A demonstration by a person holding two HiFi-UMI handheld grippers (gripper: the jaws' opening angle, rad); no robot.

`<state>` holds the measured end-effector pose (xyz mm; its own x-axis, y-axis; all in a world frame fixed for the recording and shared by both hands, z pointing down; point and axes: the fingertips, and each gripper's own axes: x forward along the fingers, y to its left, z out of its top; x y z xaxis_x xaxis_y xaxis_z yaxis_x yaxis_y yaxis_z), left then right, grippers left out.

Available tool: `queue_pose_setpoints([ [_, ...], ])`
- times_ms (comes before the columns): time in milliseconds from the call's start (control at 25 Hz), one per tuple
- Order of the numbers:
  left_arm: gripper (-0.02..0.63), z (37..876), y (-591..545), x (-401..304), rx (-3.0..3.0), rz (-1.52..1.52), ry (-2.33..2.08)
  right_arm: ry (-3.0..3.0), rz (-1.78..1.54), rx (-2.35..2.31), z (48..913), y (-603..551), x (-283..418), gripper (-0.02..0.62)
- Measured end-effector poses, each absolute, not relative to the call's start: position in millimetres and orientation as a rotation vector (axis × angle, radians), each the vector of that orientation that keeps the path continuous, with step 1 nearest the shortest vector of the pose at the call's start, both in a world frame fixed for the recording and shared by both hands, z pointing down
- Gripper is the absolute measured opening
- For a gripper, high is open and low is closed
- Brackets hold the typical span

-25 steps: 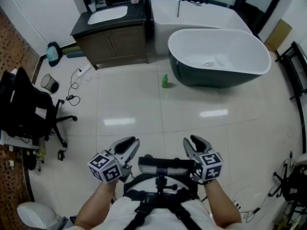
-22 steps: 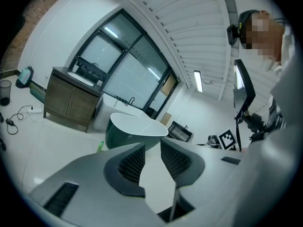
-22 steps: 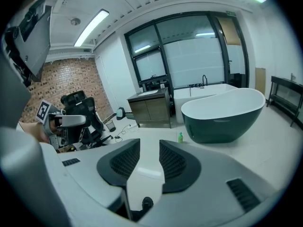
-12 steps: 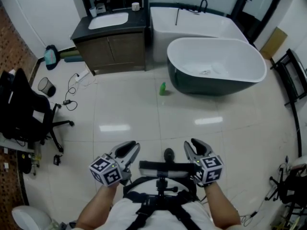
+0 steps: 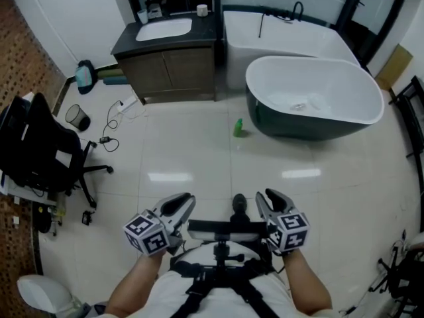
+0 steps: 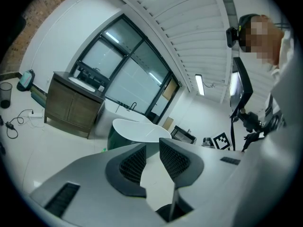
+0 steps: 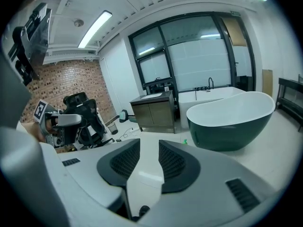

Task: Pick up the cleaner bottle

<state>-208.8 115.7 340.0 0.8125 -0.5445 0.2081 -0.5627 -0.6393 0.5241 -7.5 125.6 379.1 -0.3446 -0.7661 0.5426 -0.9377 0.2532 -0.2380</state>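
A small green cleaner bottle point(image 5: 238, 127) stands upright on the pale tiled floor, close to the left end of the dark freestanding bathtub point(image 5: 315, 98). It is far ahead of both grippers. In the left gripper view the bottle point(image 6: 103, 150) is a tiny green speck left of the jaws; in the right gripper view the bottle point(image 7: 184, 141) peeks out just right of them. My left gripper point(image 5: 177, 204) point(image 6: 152, 148) has just been closing a little but still shows a gap, with nothing in it. My right gripper point(image 5: 270, 199) point(image 7: 149, 145) is open and empty.
A wooden vanity with a sink point(image 5: 172, 65) stands at the back left, and a white built-in tub point(image 5: 285, 35) behind the dark one. A black office chair point(image 5: 40, 151), a small bin point(image 5: 78, 116) and loose cables point(image 5: 112, 128) lie at the left.
The whole room has shifted in the head view and the bottle now sits a bit lower and further right. A dark shoe tip shows between the grippers. Both grippers keep their places in the picture.
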Motion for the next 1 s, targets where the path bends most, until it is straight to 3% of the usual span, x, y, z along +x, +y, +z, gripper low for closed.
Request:
queue_pose_setpoints([
  [280, 0.075, 332, 88, -196, 2.41, 0.026, -0.852, -2.249, 0.711, 1.576, 368, 79, 9, 0.12],
  [640, 0.012, 323, 64, -184, 2.438, 0.02, -0.829, -2.262, 0.658, 1.602, 353, 56, 20, 0.118],
  [1000, 0.003, 325, 78, -191, 2.459, 0.054, -0.771, -2.201, 0.629, 1.658, 349, 83, 13, 0.011],
])
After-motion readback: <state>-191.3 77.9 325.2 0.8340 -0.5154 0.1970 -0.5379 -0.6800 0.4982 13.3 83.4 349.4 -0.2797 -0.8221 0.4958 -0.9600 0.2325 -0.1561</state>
